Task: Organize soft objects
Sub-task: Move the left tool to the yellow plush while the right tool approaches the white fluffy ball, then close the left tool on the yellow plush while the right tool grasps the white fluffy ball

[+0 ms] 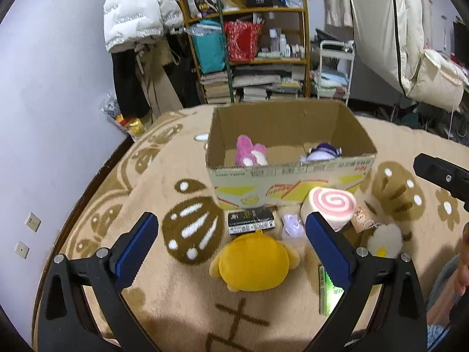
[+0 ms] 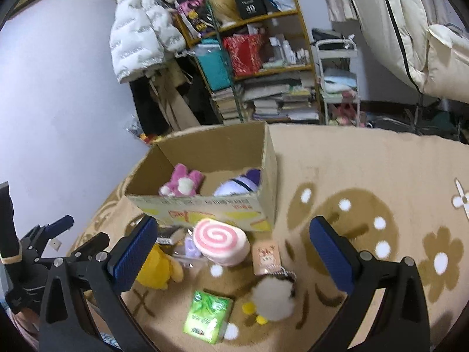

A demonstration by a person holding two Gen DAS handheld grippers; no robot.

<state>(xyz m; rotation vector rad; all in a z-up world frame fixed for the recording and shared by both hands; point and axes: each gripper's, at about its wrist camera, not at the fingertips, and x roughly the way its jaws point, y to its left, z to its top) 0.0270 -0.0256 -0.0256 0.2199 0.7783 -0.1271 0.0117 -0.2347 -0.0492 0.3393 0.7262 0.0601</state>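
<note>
Soft toys: two in the cardboard box [image 1: 290,173], four loose on the rug [image 1: 164,293] in front of it.

Inside, one pink plush [image 1: 250,154] and one purple plush [image 1: 321,152]; outside, one yellow plush [image 1: 253,265], one swirl-roll cushion [image 1: 329,205], one white fluffy toy [image 2: 274,299], one small lilac toy [image 1: 291,226]. Beyond, one cluttered bookshelf [image 1: 249,44] against a pale wall. Left gripper [image 1: 228,252] and right gripper [image 2: 231,252]: jaws wide, holding nothing.

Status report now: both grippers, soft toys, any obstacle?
Left gripper, right gripper open, empty. Yellow plush toy on carpet; brown cardboard box holds two. Black book lies between.
</note>
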